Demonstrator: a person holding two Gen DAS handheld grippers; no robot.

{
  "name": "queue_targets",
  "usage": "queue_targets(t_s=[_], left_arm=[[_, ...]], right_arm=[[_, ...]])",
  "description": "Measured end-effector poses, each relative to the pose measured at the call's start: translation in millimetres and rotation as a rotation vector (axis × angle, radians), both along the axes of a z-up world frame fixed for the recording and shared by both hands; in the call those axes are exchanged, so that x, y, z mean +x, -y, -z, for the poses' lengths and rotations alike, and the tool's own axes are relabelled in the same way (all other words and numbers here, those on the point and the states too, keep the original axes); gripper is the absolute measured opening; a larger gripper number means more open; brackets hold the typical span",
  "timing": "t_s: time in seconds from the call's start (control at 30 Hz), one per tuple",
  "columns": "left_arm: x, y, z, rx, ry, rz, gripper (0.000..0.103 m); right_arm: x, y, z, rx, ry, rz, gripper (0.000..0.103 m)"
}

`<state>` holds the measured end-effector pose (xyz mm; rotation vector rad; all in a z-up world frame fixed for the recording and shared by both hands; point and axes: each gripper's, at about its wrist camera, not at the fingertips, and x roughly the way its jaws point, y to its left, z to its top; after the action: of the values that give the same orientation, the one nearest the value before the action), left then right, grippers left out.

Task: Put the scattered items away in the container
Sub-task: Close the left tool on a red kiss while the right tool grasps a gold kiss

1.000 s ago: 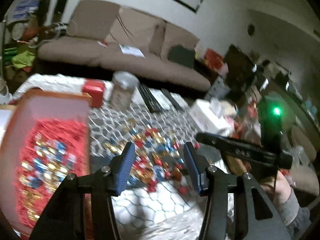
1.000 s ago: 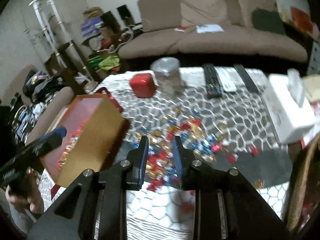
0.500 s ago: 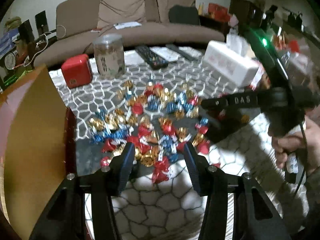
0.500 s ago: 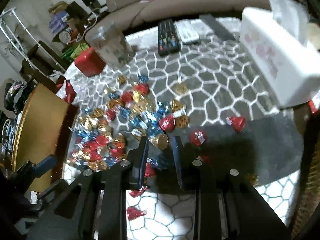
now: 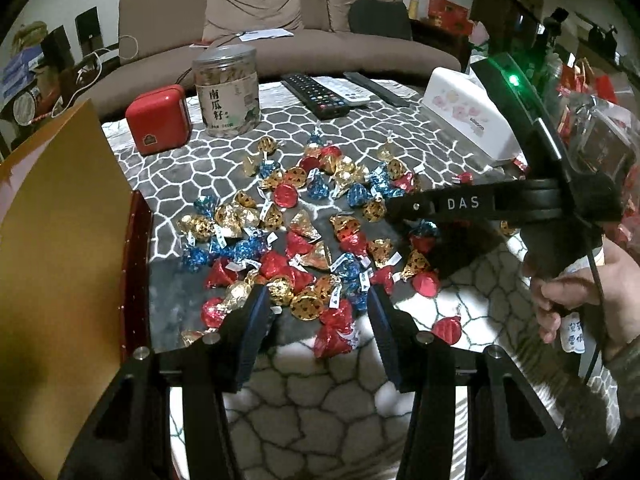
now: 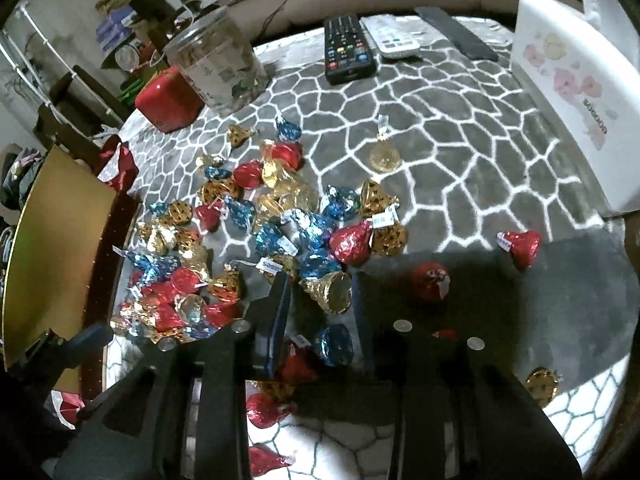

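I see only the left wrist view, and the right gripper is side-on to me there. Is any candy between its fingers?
Observer: Yes. In the right wrist view a gold candy lies on the cloth between the tips of the right gripper. Its jaws are opening, and the pads do not seem to press the candy.
Operator: Is this the only one inside the fingers?
Observer: No. A blue candy also lies between the two fingers, further back toward the gripper's body, just behind the gold one.
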<state>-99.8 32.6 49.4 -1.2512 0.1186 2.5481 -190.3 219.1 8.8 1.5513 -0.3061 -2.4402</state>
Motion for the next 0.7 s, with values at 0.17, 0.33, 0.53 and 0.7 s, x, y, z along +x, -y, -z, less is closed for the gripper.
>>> queue_targets(t_s=[0.17,0.33,0.53,0.7], left_arm=[[1,0,0,-0.004,0.002,-0.001,0.051],[0,6,2,0.006,0.011,-0.026,0.051],[-7,11,16,0.003,0.047,-0.053,0.051],[-11,21,23,0.032,0.062,-0.052,0.051]], right_arm=[[1,-1,-1,0.005,-0.002,0.003,0.031],[1,3,0,0.039,-0.014,-0.007,0.044],[3,14,2,0.07,-0.048,-0.036,0.024],[9,10,-8,0.046,-0.056,-0.039,0.024]])
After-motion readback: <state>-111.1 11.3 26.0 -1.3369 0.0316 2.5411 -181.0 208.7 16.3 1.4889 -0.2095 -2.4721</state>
